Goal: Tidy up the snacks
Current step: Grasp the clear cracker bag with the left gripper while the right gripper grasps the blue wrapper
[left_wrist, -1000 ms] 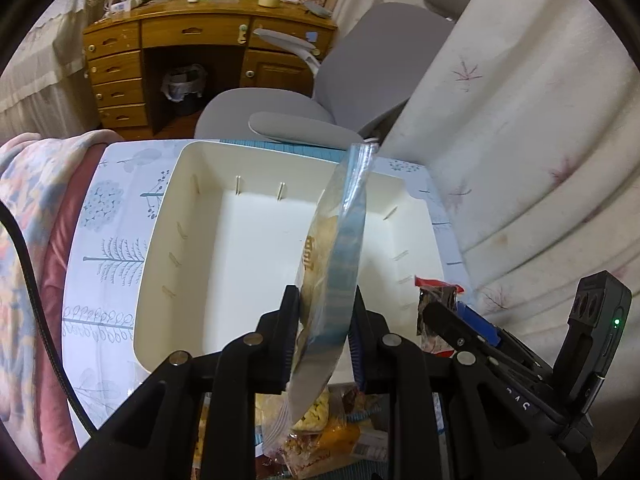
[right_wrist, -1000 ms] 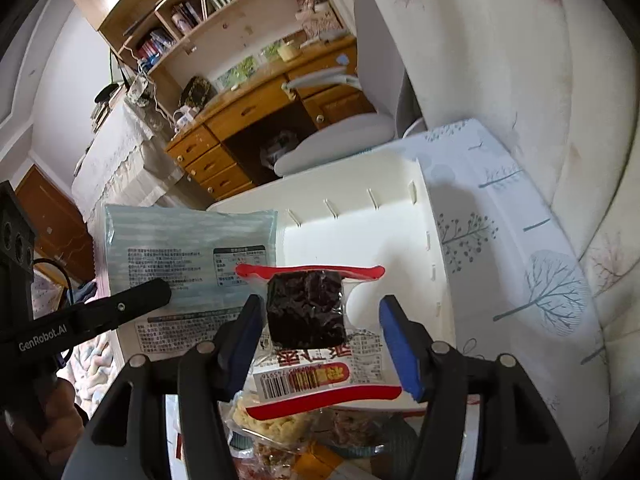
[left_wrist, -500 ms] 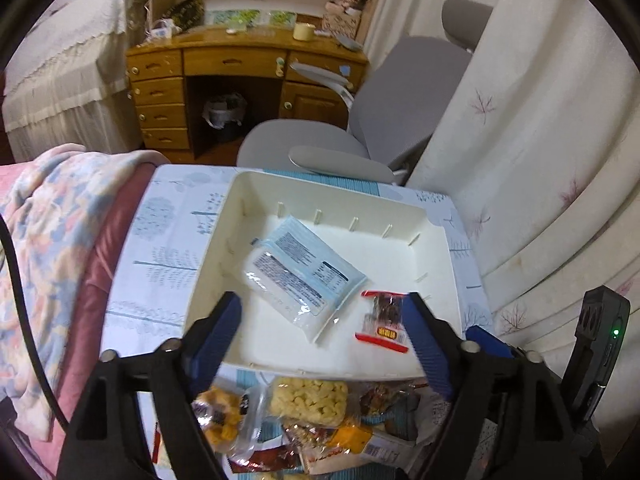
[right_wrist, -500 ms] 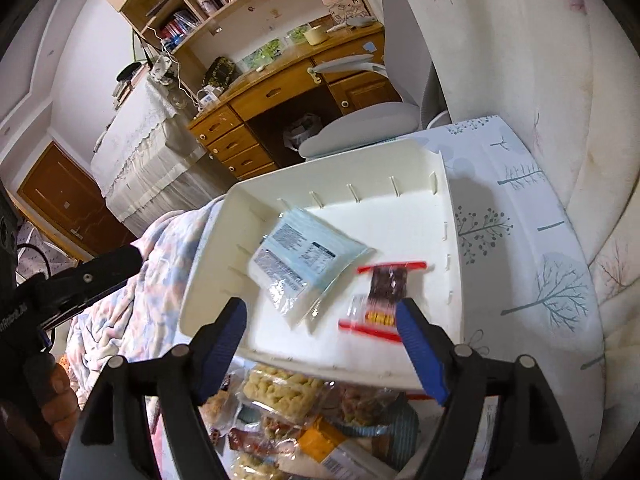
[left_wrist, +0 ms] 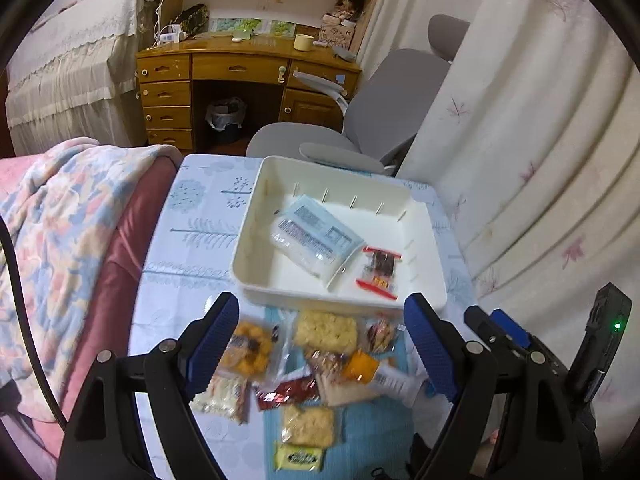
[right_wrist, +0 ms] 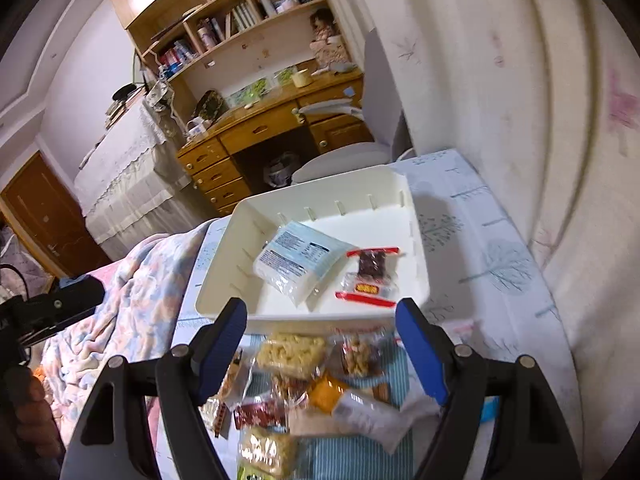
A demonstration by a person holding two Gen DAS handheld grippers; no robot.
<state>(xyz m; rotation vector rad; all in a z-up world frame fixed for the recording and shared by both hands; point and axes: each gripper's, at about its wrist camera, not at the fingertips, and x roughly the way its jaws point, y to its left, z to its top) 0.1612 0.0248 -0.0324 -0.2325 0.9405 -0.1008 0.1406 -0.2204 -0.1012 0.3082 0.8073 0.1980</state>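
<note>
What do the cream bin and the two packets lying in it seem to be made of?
Cream rectangular bin: looks like moulded matte plastic, with smooth rounded walls and moulded slots. Pale blue printed packet: glossy plastic film, judging by its glare and crinkles. Small red-edged packet: clear plastic film, as its dark contents show through.

A home bedroom. A wooden desk (left_wrist: 248, 76) with drawers stands under bookshelves (right_wrist: 248, 4) holding books and a doll, with a grey office chair (left_wrist: 384, 108) beside it. A floral blanket (left_wrist: 60, 216) lies on a bed, and pale curtains (left_wrist: 520, 140) hang alongside.
</note>
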